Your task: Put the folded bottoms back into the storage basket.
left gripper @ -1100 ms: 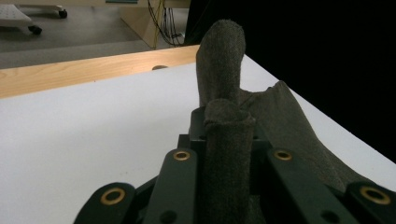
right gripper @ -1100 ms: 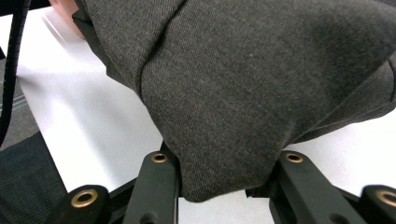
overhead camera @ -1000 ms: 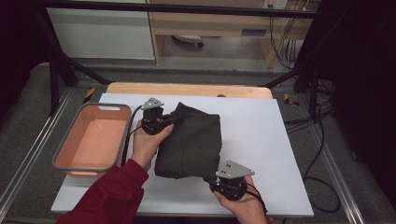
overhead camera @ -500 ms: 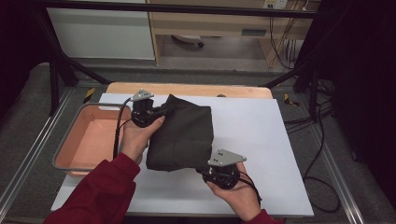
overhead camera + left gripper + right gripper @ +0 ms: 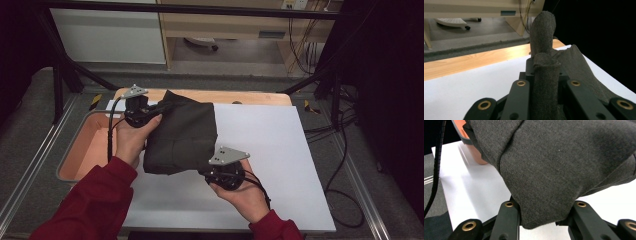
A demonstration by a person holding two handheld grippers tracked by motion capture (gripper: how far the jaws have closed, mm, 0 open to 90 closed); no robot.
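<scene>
A folded dark grey garment hangs above the white table, held between both grippers. My left gripper is shut on its far left corner; in the left gripper view a bunched strip of the cloth rises from between the jaws of this gripper. My right gripper is shut on the near right edge. In the right gripper view the fabric drapes over and fills the gap of that gripper. The garment's left edge hangs near the pink bin.
The pink bin stands at the table's left edge, its inside bare. A wooden board lies along the table's far edge. Black cables trail on the floor at the right. A metal frame rail runs along the left.
Both hands have carried the garment up and to the left, from the table's middle toward the pink bin. The grips have not changed.
</scene>
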